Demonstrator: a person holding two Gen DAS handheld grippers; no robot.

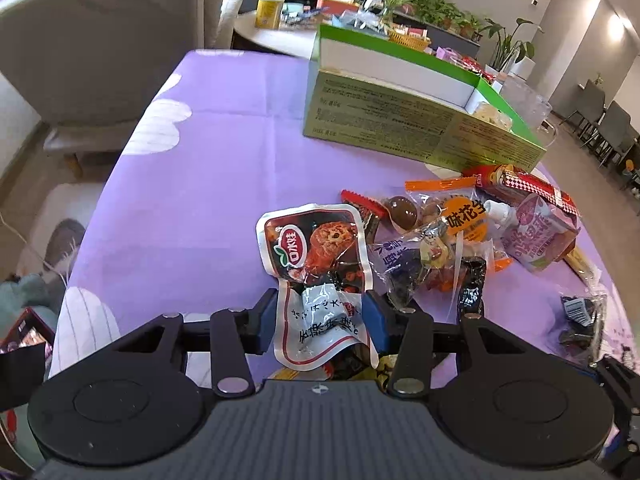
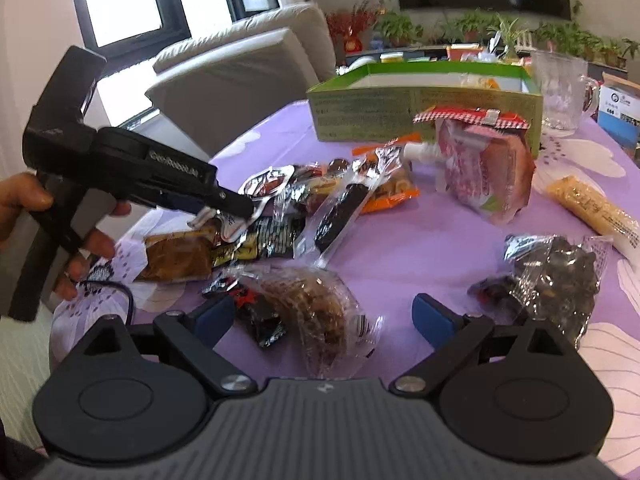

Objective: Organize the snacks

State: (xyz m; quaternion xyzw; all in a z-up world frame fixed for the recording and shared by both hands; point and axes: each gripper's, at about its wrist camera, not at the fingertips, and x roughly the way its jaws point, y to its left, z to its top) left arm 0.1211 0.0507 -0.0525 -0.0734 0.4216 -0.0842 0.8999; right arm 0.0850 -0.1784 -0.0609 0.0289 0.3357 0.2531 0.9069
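Held item: white-edged foil snack pouch printed with braised meat (image 1: 316, 280), its lower end pinched between the blue pads of the left claw (image 1: 320, 320), its upper part lying out over the pile.
Left claw: clenched on that pouch; in the right wrist view a hand (image 2: 60, 236) grips its black handle.
Right claw (image 2: 324, 316): released, jaws standing wide above a clear-wrapped brown snack (image 2: 320, 312), pads not touching it.
Hard to make out: the pile's middle, where crinkled clear wrappers overlap; an exact count of the packets cannot be told. Packets under the left claw are cut off by its body.
Counted singly: one pale purple spouted drink pouch (image 1: 532, 236); one red checked packet (image 1: 524, 188); one orange-labelled peanut bag (image 1: 460, 216); one clear bag of dark pieces (image 2: 556, 276), apart from the pile; one long yellow wrapped bar (image 2: 592, 208).
Container: one open green cardboard box (image 1: 400, 120), white inside, beyond the pile; contents mostly hidden.
Bench: purple cloth with white shapes (image 1: 208, 152).
Beside box: one clear glass mug (image 2: 560, 92).
Room: pale sofa (image 2: 240, 72), window, potted plants, dark screen.
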